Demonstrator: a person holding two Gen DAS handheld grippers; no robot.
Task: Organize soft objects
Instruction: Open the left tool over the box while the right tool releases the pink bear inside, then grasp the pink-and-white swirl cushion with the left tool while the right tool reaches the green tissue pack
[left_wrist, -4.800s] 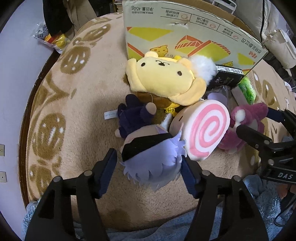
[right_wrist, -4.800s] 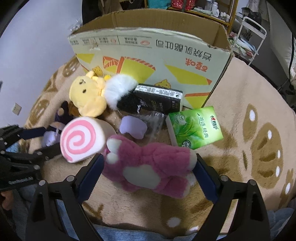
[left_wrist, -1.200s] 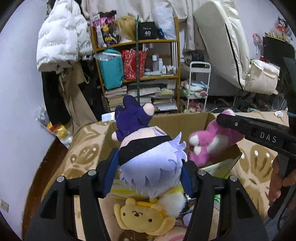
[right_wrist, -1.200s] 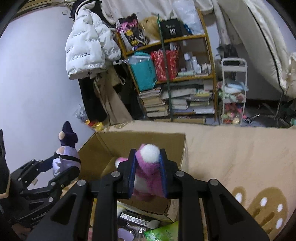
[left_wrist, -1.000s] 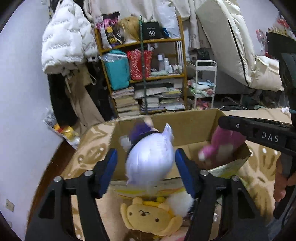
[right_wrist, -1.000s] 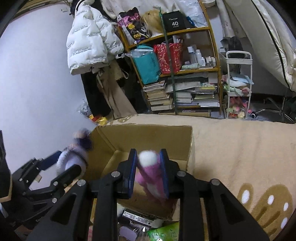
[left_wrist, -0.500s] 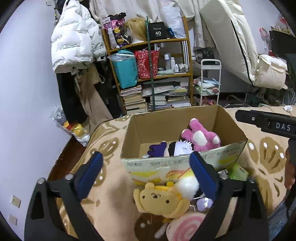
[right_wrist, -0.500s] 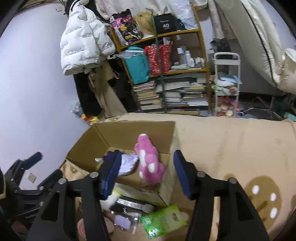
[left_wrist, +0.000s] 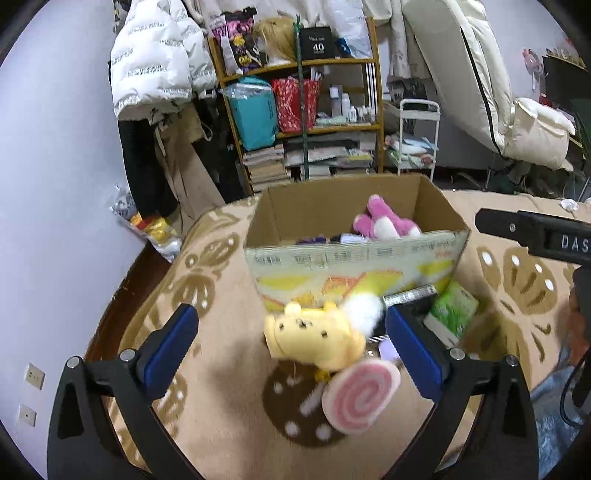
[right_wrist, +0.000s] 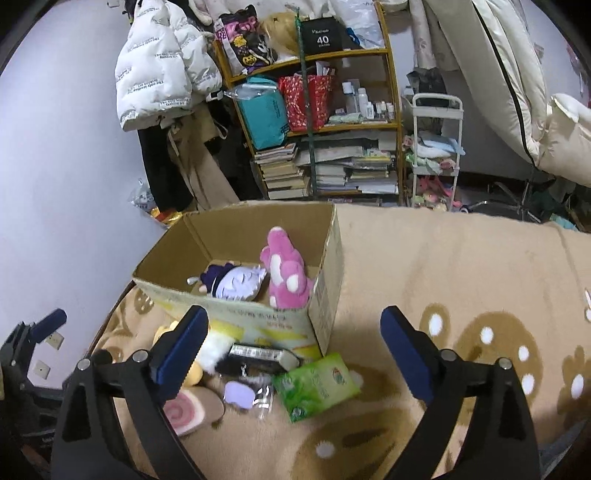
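— While both jaws are opening wide with nothing between them, what's in the box (right_wrist: 325, 295)?

— Two plush toys: a fuzzy pink one (right_wrist: 284, 269) leaning at the right wall and a pale purple doll (right_wrist: 236, 282) lying beside it, touching. The box is plain corrugated card, printed yellow on its near face.

— And outside it?

— Three soft things on the fleecy tan blanket (right_wrist: 461, 266), against the box's near side: a yellow bear (left_wrist: 314, 334), a white pom-pom (left_wrist: 364, 308) touching it, and a round pink swirl cushion (left_wrist: 360, 395) nearer us. Beside them lie a glossy green packet (right_wrist: 317, 384), a black flat pack (right_wrist: 255, 356) and a small lilac piece (right_wrist: 238, 393) in clear wrap.

— Anything blocking?

— The left gripper (left_wrist: 291, 347) frames the bear; its right finger (left_wrist: 413, 354) hides part of the black pack. The right gripper (right_wrist: 295, 350) hovers over the packet.
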